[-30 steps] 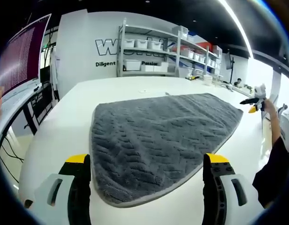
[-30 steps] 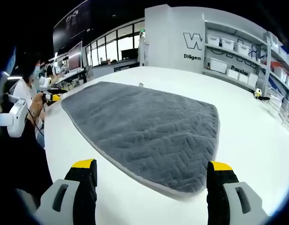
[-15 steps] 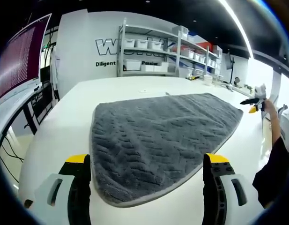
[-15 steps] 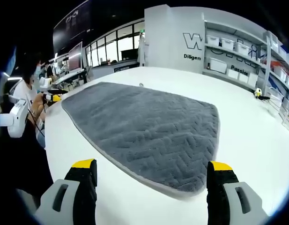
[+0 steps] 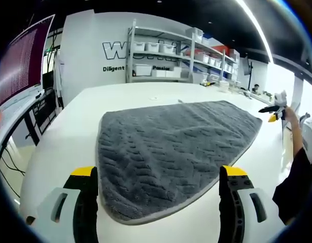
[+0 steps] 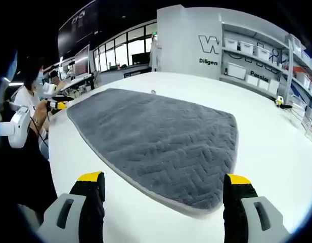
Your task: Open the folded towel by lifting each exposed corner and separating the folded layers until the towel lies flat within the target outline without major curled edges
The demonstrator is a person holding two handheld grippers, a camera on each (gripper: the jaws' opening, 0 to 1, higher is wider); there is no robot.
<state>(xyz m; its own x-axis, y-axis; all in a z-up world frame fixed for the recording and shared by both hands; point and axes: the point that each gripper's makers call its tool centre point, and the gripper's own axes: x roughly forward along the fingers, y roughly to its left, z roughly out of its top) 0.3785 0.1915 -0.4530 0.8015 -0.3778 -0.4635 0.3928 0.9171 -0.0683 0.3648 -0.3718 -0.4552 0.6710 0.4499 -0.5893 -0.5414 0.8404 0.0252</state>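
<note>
On the white table (image 5: 70,131), a grey towel (image 5: 171,147) lies spread out, looking like a single open layer. The left gripper (image 5: 158,195) hangs just short of one rounded corner of the towel, its two yellow-tipped jaws spread wide apart and holding nothing. The right gripper (image 6: 163,197) hangs just short of another corner of the towel (image 6: 156,139), jaws likewise spread and empty.

No outline can be made out on the table, so whether the towel sits inside its target cannot be told. The likely risk from here is a jaw catching the thick pile or the stitched border near a corner and dragging the cloth, which would wrinkle it or flip an edge over.

The towel is plush, with a raised zigzag weave, rounded corners and a thin, paler hem. The table beneath it is smooth, glossy and hard.
</note>
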